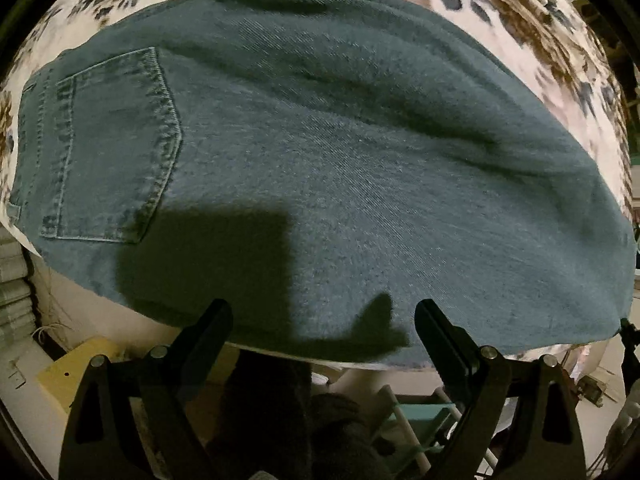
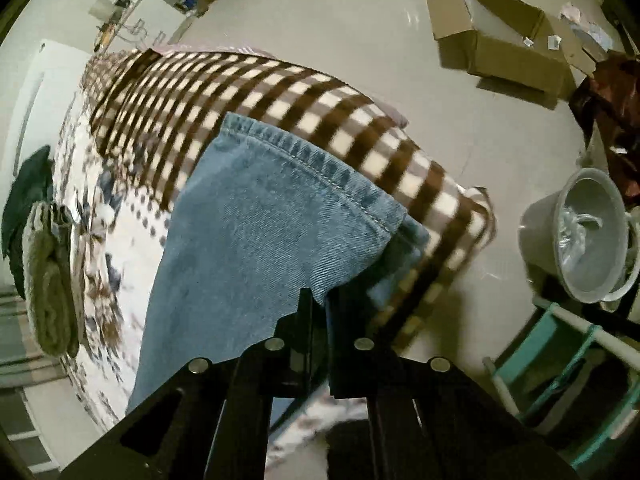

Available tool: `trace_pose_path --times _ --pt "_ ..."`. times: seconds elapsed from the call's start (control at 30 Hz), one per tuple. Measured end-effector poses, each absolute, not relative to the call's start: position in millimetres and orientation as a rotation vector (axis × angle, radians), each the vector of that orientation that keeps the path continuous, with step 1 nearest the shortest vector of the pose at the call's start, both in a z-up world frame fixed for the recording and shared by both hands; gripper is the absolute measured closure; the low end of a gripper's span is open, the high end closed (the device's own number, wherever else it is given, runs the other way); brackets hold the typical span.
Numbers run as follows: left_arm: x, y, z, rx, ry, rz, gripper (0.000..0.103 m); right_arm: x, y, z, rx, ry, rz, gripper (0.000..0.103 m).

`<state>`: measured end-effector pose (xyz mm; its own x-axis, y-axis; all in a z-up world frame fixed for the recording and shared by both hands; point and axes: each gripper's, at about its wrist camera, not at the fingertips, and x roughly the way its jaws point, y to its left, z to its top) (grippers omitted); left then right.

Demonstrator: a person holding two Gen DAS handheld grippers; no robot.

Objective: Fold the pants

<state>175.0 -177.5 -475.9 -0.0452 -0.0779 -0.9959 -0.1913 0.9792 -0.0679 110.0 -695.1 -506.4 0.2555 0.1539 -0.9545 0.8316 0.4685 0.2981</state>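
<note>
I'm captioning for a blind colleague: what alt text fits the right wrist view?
The right gripper is shut on the hemmed leg end of the blue jeans, above a brown checked blanket. A cardboard box and grey bucket sit on the floor.

Cardboard box (image 2: 496,46) and bucket (image 2: 588,236) crowd floor beside bed.

One pair of denim pants (image 1: 320,168) lies on the floral-covered table (image 1: 540,40), with one back pocket (image 1: 108,148) showing at the pants' left end and one stitched hem (image 2: 320,168) at the other. Two grippers are in view: the left gripper (image 1: 324,320) at the pants' near edge, the right gripper (image 2: 318,304) at the hem. Beyond the hem lies one checked blanket (image 2: 240,92). On the floor past the blanket sit one open cardboard box (image 2: 500,48) and one grey bucket (image 2: 584,236). One rolled towel (image 2: 50,280) lies left of the pants.
</note>
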Motion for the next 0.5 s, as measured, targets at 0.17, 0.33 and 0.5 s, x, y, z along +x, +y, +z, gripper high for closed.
trace_pose_path --times 0.17,0.33,0.5 --pt "169 -162 -481 -0.240 1.627 0.114 0.010 100 -710 -535 1.037 1.354 -0.610 0.097" --pt "157 -136 -474 -0.316 1.609 0.137 0.010 101 -711 -545 1.025 1.409 -0.568 0.072" --pt "141 -69 -457 -0.455 1.557 0.240 0.010 104 -655 -515 1.032 1.406 -0.380 0.068"
